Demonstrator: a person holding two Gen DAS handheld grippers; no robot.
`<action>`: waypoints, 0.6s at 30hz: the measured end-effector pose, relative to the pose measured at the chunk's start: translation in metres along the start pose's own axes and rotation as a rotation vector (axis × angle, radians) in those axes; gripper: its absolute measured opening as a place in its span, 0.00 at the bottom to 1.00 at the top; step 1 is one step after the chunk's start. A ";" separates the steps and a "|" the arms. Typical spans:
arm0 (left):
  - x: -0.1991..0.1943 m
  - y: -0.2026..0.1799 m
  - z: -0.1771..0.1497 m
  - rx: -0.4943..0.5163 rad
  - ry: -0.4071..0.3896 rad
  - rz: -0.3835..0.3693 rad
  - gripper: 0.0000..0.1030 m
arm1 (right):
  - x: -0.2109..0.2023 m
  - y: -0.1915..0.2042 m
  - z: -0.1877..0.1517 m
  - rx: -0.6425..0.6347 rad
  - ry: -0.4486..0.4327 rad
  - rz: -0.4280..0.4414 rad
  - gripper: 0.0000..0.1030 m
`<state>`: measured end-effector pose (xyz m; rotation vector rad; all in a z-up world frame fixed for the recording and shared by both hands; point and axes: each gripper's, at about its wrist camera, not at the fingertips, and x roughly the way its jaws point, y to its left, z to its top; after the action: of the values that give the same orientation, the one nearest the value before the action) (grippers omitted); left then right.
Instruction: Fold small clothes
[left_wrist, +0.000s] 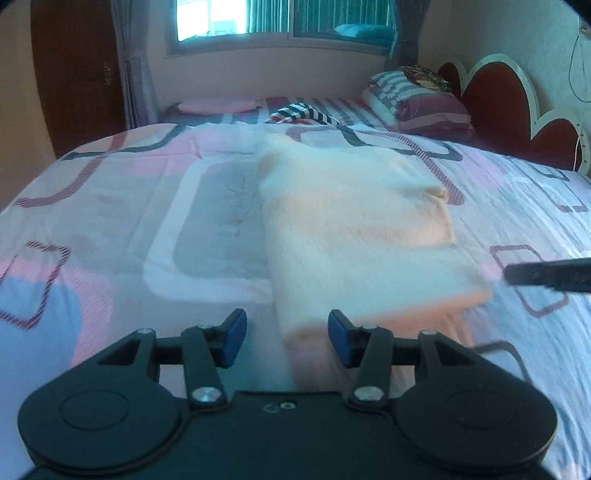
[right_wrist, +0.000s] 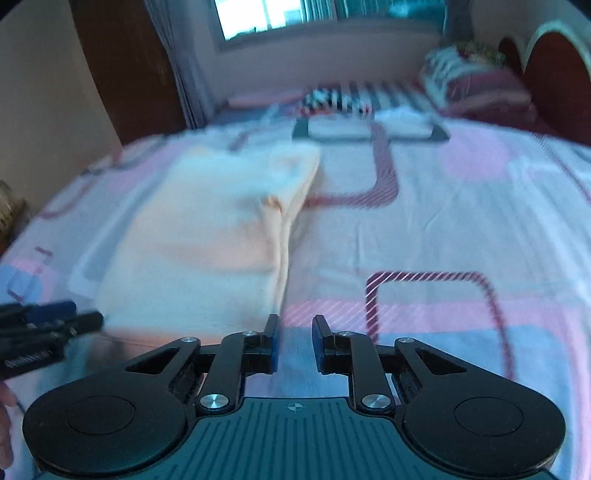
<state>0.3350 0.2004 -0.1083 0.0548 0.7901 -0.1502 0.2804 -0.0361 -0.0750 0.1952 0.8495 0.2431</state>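
Observation:
A pale peach garment (left_wrist: 354, 225) lies folded into a long rectangle on the patterned bedspread (left_wrist: 110, 206). My left gripper (left_wrist: 287, 338) is open and empty, hovering over the garment's near left corner. The right gripper's tip (left_wrist: 550, 275) shows at the right edge, apart from the cloth. In the right wrist view the garment (right_wrist: 207, 240) lies left of centre. My right gripper (right_wrist: 294, 341) is open with a narrow gap, empty, over bare bedspread (right_wrist: 443, 221) just right of the garment's near edge. The left gripper (right_wrist: 40, 326) shows at the left edge.
A striped black, white and red cloth (left_wrist: 306, 114) and a pink folded cloth (left_wrist: 218, 105) lie at the far end of the bed. Stacked pillows (left_wrist: 417, 98) sit at the far right by a red headboard (left_wrist: 517, 96). A wooden door (left_wrist: 77, 74) stands far left.

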 end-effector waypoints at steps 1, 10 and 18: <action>-0.010 -0.002 -0.005 0.000 -0.002 0.002 0.46 | -0.015 -0.001 -0.002 0.007 -0.017 0.013 0.19; -0.115 -0.042 -0.051 0.004 -0.056 0.007 0.50 | -0.148 0.022 -0.048 -0.031 -0.136 0.060 0.19; -0.227 -0.081 -0.092 0.022 -0.154 0.028 0.58 | -0.258 0.047 -0.107 -0.100 -0.250 0.025 0.19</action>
<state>0.1002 0.1556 -0.0113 0.0744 0.6334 -0.1346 0.0291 -0.0581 0.0528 0.1390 0.5860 0.2775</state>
